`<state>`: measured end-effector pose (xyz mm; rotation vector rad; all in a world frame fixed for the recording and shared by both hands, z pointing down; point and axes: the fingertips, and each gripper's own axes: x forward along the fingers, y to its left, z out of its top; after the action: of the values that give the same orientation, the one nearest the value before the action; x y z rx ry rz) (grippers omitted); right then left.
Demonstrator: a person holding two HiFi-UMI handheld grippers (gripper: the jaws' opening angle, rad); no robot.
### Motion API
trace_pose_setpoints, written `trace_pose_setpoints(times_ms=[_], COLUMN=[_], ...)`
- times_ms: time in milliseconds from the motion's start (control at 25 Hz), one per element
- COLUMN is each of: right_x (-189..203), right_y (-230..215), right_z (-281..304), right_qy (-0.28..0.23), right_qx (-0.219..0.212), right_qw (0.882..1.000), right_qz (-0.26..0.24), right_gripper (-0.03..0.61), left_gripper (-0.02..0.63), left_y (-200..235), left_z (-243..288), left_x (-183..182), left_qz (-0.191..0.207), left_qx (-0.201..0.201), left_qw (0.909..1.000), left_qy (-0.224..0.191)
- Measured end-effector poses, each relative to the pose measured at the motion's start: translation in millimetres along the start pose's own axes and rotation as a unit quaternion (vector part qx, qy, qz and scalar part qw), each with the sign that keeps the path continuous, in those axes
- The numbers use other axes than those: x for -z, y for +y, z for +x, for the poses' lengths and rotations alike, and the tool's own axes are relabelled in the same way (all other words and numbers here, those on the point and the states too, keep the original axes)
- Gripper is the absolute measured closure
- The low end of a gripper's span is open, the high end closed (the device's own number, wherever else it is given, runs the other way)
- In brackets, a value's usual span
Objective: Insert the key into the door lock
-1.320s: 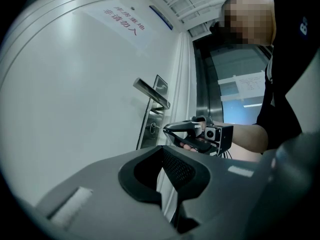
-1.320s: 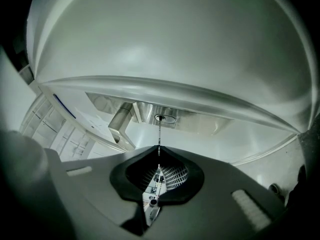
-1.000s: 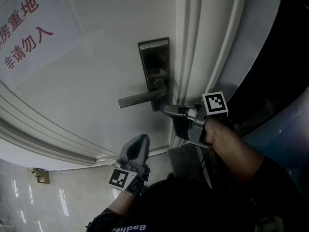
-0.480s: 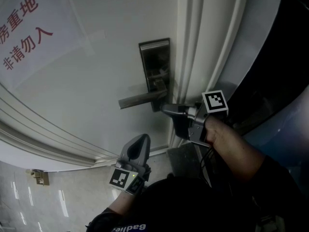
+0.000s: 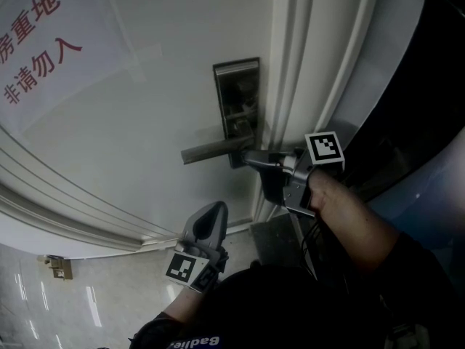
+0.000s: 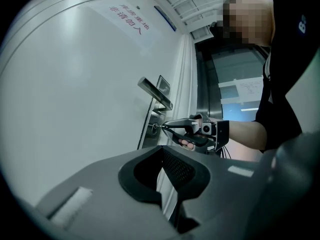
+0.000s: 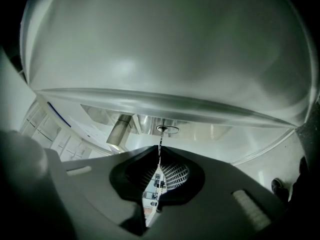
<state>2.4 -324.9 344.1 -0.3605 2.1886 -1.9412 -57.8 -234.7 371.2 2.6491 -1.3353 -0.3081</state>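
Two grippers are in front of a white door [image 5: 131, 107]. The right gripper [image 5: 249, 158] points level at the steel lock plate [image 5: 238, 100], just under the lever handle [image 5: 211, 151]. Its jaws are narrow and pinch the key [image 7: 160, 143] at their tips; they have just been opening a little, with the key between them. The key blade reaches the round keyhole [image 7: 167, 129]; how deep it is in, I cannot tell. The left gripper [image 5: 215, 211] hangs lower, well apart from the lock plate, jaws together and nothing in them. A paper sign [image 5: 43, 42] with red characters is taped on the door. Below left is a glossy tiled floor [image 5: 58, 311]; right of the door frame [image 5: 298, 86] the room is dark
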Motion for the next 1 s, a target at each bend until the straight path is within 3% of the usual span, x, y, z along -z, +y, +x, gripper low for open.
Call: trace_pose_setpoints(times_ms=[1000], right_x=[-13], right_y=[-1], right_z=[7], right_qy=[-0.012], right_qx=[0.001], right_qw=[1.000], right_qz=[-0.021], right_gripper=[0.554], left_gripper=[0.594], left_y=[1], left_z=[-4], left_x=[4], left_qz=[-0.005], left_qx=[0.002], left_qw=[0.9999], left_qy=[0.009])
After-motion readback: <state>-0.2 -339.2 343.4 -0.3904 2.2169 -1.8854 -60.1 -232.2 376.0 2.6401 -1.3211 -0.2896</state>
